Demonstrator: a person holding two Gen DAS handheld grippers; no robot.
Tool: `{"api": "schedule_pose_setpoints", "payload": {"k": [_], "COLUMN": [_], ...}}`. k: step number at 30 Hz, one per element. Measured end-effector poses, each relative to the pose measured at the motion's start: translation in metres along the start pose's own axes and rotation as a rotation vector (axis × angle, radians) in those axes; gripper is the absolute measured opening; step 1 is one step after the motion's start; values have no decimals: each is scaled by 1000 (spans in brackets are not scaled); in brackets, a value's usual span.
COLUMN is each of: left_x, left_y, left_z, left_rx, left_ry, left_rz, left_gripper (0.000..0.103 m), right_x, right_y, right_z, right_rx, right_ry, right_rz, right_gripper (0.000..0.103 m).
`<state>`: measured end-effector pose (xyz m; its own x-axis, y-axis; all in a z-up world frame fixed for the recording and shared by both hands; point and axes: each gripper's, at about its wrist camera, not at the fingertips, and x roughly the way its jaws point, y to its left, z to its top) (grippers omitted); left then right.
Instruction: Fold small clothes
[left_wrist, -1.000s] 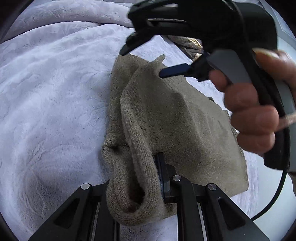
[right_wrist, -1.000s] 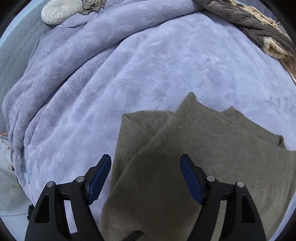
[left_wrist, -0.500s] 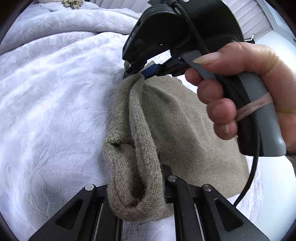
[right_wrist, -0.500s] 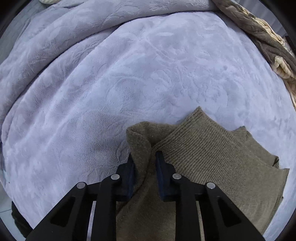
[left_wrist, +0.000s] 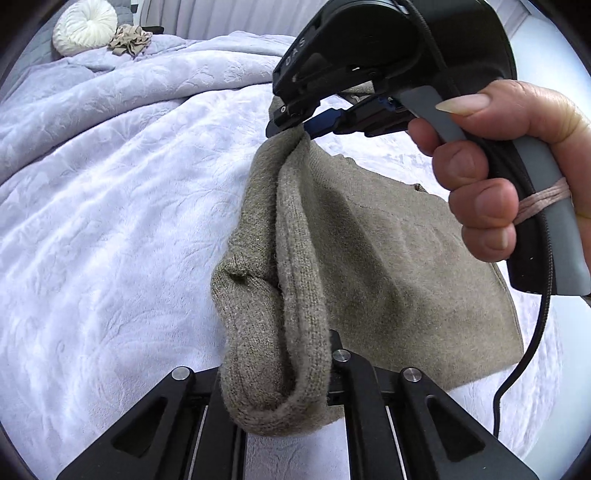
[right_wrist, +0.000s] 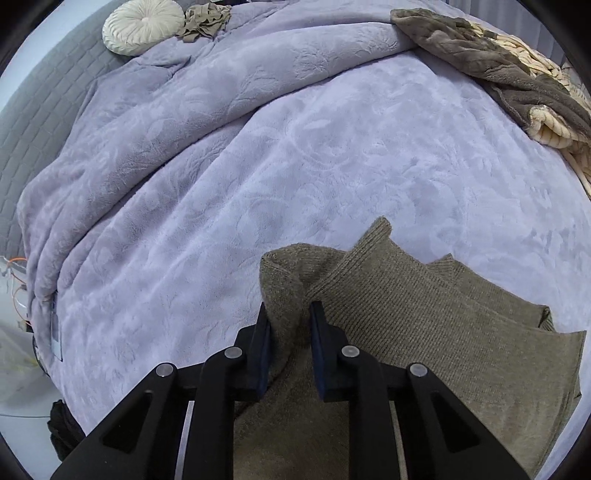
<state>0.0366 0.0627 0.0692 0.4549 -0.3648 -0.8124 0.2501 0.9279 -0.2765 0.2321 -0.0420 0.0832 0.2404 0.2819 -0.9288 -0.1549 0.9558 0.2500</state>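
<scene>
Wide lavender blanket all round, bare and rumpled toward the far side, with a bunched ridge along its left edge; grey quilted surface beyond that edge. Plenty of clear blanket left of and beyond the knit.

Olive knit lifted along one folded edge, strung between both grippers, the rest draped down onto the blanket at right. Left gripper clamped tight on the near end of the fold, cloth wrapped thick over its fingers. Right gripper closed on the far end, a bunch of cloth pinched between its blue pads; seen from the left wrist camera as a black body with a hand round the grey handle, cable hanging below. In the right wrist view, ribbed layers of knit spread flat right of the pinch.

Far off: round cream cushion, a crumpled tan cloth beside it, brown throw over a cream chunky knit at far right. All well apart from the grippers.
</scene>
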Motion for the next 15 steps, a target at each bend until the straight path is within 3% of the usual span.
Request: {"api": "schedule_pose_setpoints", "payload": {"k": [15], "left_x": [-10], "left_y": [-53], "left_z": [9], "left_rx": [126], "left_ry": [-1], "left_rz": [139], "left_gripper": [9], "right_x": [-53], "right_y": [-54], "right_z": [-14], "right_rx": [38], "right_ry": [-88], "right_rz": [113], "right_gripper": [20]}}
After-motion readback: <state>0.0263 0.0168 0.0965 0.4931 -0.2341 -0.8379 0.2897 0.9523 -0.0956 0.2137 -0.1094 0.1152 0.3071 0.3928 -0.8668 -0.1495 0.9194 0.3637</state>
